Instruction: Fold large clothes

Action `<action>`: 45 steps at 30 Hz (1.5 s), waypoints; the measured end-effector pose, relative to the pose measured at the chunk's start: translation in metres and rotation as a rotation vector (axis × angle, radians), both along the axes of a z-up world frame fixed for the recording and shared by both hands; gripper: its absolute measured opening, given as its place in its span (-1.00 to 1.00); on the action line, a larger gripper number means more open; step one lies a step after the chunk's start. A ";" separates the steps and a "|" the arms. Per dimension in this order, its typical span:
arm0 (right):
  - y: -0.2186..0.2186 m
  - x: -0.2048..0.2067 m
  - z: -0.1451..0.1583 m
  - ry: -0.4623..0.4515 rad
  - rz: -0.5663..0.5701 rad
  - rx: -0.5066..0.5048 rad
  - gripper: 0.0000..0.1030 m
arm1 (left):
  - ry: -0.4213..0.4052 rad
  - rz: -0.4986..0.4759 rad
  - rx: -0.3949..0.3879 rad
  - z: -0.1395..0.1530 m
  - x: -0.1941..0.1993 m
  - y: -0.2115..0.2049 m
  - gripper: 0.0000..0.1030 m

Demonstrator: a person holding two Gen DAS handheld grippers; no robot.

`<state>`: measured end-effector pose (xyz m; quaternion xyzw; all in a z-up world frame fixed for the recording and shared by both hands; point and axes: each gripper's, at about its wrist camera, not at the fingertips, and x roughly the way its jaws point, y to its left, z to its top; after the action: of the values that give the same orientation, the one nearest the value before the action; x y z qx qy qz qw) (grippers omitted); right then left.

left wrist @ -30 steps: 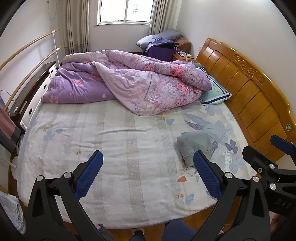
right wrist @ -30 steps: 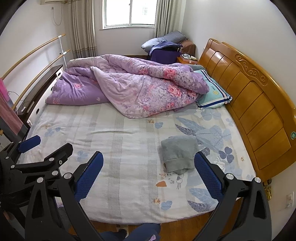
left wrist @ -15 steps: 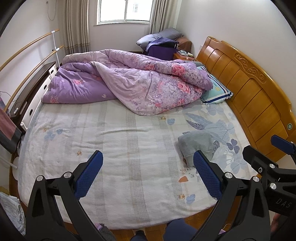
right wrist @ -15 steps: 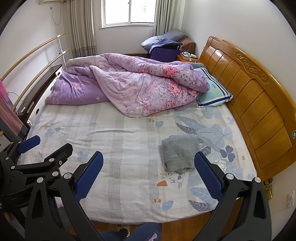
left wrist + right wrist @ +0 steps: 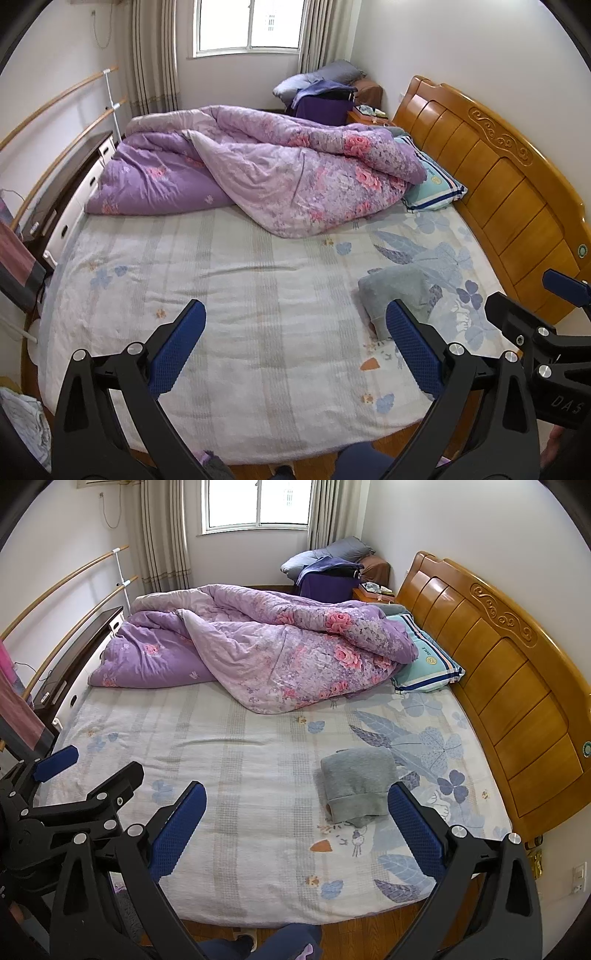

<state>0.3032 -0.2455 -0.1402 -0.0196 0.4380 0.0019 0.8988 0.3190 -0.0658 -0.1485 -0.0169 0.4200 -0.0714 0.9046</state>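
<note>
A grey garment [image 5: 397, 291] [image 5: 356, 782] lies folded into a small bundle on the right part of the bed, near the wooden headboard. My left gripper [image 5: 291, 343] hovers open above the near edge of the bed, with nothing between its blue pads. My right gripper [image 5: 295, 827] is also open and empty, held over the same edge just short of the bundle. In the left wrist view the right gripper's black frame [image 5: 532, 332] shows at the right edge. In the right wrist view the left gripper's frame [image 5: 74, 790] shows at the left edge.
A crumpled purple floral quilt [image 5: 266, 166] [image 5: 258, 650] fills the far half of the bed [image 5: 236, 775]. A striped pillow [image 5: 424, 664] lies by the headboard [image 5: 517, 672]. A dresser [image 5: 62, 206] stands left of the bed. The person's legs [image 5: 273, 941] show below.
Both views have shifted only slightly, drifting a little back from the bed. The grey garment has not moved and both grippers stay open.
</note>
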 end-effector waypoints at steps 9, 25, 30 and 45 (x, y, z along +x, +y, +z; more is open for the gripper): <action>-0.005 -0.001 -0.003 0.005 -0.003 0.001 0.84 | 0.010 -0.015 -0.001 -0.003 0.010 0.002 0.91; -0.009 0.001 -0.004 0.008 0.000 0.001 0.84 | 0.010 -0.016 0.002 -0.002 0.012 0.001 0.90; -0.010 0.002 -0.004 0.008 0.001 0.002 0.84 | 0.012 -0.017 0.002 -0.003 0.013 0.000 0.90; -0.015 0.006 -0.007 0.014 0.004 0.002 0.84 | 0.007 -0.027 0.007 -0.004 0.016 0.003 0.90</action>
<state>0.3092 -0.2603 -0.1467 -0.0194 0.4441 0.0043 0.8957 0.3349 -0.0633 -0.1524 -0.0082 0.4237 -0.0820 0.9020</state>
